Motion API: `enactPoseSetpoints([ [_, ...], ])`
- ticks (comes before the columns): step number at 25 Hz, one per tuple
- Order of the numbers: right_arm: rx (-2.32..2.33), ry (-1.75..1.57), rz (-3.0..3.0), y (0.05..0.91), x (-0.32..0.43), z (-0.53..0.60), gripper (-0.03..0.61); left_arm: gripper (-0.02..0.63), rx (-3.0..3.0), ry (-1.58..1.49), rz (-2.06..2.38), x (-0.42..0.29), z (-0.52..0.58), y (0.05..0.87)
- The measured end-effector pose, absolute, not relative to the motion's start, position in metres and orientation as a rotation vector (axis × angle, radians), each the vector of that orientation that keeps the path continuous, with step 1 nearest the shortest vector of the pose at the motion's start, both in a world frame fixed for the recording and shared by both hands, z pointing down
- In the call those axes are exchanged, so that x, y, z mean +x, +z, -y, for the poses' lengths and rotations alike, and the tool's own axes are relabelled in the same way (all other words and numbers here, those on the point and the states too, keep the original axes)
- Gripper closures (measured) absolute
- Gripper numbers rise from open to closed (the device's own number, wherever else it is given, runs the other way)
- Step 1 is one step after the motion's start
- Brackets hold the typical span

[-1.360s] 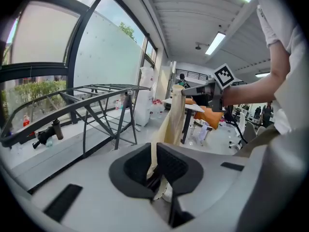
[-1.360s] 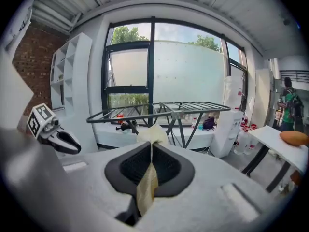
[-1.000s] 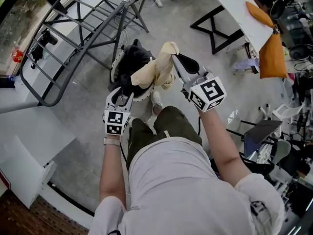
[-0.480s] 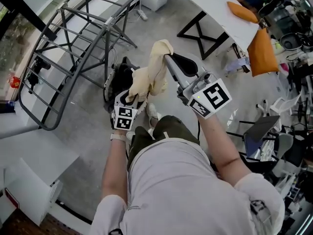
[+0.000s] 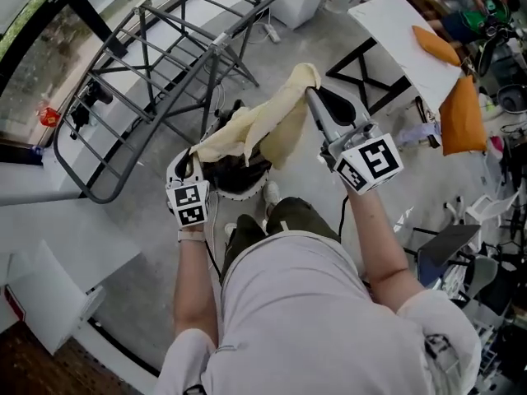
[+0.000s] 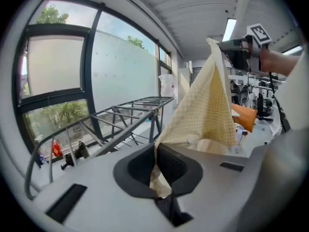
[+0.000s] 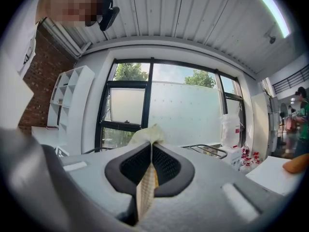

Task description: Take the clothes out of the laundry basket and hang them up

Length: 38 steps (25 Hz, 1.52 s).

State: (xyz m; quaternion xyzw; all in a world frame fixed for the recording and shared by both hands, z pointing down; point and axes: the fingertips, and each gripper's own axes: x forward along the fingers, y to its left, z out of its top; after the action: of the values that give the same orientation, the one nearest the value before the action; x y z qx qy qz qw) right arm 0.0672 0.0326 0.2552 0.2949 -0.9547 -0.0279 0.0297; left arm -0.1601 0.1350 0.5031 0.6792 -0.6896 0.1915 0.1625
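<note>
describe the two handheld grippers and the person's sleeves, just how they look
The left gripper and the right gripper both have pale grey moulded bodies, with black dimple-textured pads set in dark recesses. Each carries a white cube printed with black square markers. The person wears white short sleeves that leave the forearms uncovered.

Waffle cloth, painted metal, matt plastic.
The cream cloth (image 5: 263, 126) is a soft, matt waffle weave, rough with small squares. The drying rack (image 5: 148, 64) at the far left is dark grey metal tube with a dull sheen. The laundry basket (image 5: 235, 192) shows a white plastic rim. The right gripper (image 7: 151, 146) is smooth, matt grey plastic, and its jaws carry black cross-hatched pads (image 7: 166, 166). The floor (image 5: 140, 212) looks like smooth grey concrete.
</note>
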Motion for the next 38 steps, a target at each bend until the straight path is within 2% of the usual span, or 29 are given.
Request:
enactPoseSetpoints([
  [7, 0.857, -0.23, 2.874, 0.27, 0.032, -0.035, 0.563, 0.606, 1.825, 0.576, 2.269, -0.236, -0.173, 0.436],
  [13, 0.838, -0.332, 2.851, 0.269, 0.0, -0.048, 0.563, 0.606, 1.751, 0.638, 2.497, -0.275, -0.21, 0.38],
  [23, 0.752, -0.445, 2.883, 0.271, -0.058, -0.074, 0.563, 0.606, 1.593, 0.717, 2.811, -0.328, -0.269, 0.305],
  [33, 0.535, -0.613, 2.985, 0.262, -0.136, -0.044, 0.563, 0.606, 1.307, 0.851, 3.049, -0.366, -0.269, 0.262],
  [38, 0.396, -0.888, 2.935, 0.253, -0.177, -0.029, 0.563, 0.606, 1.15, 0.975, 3.133, -0.382, -0.27, 0.242],
])
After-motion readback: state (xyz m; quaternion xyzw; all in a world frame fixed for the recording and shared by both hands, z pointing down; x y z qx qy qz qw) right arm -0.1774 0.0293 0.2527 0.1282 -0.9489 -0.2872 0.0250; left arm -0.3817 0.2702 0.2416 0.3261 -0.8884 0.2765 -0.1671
